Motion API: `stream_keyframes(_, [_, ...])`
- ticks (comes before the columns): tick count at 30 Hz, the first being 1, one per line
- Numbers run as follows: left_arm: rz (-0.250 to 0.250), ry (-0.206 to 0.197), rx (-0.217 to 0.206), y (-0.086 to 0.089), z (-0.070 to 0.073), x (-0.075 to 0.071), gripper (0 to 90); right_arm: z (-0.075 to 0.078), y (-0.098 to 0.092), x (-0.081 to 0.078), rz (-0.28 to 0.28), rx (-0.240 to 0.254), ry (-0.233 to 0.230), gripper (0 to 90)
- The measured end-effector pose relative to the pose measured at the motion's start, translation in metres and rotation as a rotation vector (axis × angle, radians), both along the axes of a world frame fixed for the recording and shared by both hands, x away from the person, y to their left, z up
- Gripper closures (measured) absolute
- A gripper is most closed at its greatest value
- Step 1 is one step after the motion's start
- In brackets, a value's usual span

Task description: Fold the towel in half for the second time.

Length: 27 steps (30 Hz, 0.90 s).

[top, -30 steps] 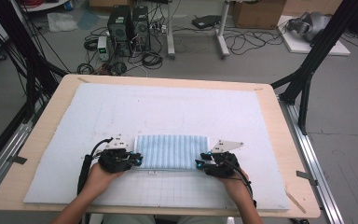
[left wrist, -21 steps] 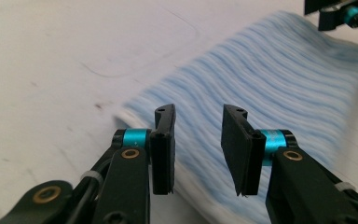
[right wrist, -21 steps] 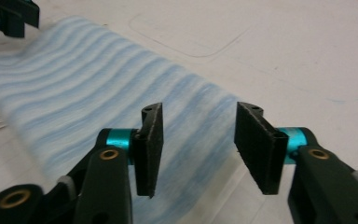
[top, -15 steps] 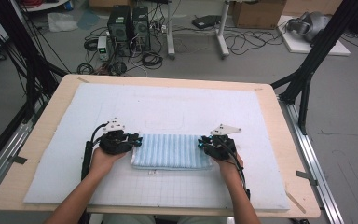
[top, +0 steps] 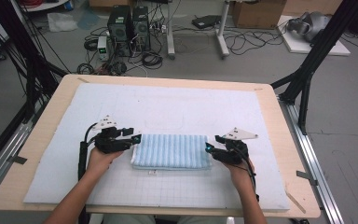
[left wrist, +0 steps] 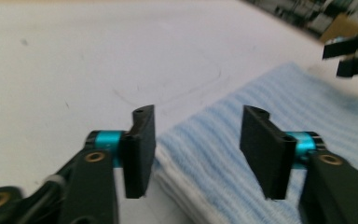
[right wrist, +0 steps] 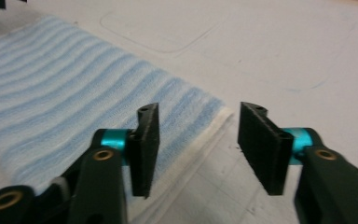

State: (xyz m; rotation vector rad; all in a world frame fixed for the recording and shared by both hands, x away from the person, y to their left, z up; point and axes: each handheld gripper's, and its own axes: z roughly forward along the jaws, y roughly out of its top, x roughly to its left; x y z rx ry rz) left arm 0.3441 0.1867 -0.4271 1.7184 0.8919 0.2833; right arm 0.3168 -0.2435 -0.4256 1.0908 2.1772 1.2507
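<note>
High view: folded striped towel (top: 171,151) lay near the mat's (top: 168,107) front edge. My left gripper (top: 133,138) and right gripper (top: 208,149) flanked its ends, jaws just spread, pinching nothing.

Bright even light, soft close-up blur

No lettering or number can be read.
</note>
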Motion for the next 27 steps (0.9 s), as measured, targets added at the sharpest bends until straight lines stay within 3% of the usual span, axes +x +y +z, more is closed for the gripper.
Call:
stream_keyframes(4, [0.03,-0.072,-0.018,0.013,0.009,-0.006,20.1,0.01,-0.011,-0.009,-0.013,-0.02,-0.036,26.5])
stream_keyframes(9, [0.036,-0.148,-0.014,0.034,0.014,-0.012,19.5,0.013,-0.025,-0.015,-0.039,-0.03,-0.047,12.7])
stream_keyframes(18, [0.035,-0.189,-0.009,0.045,0.014,-0.019,20.1,0.018,-0.042,-0.025,-0.084,0.015,-0.093,11.4])
stream_keyframes(27, [0.044,-0.203,0.002,0.05,0.018,-0.023,21.8,0.023,-0.057,-0.035,-0.106,0.013,-0.111,11.1])
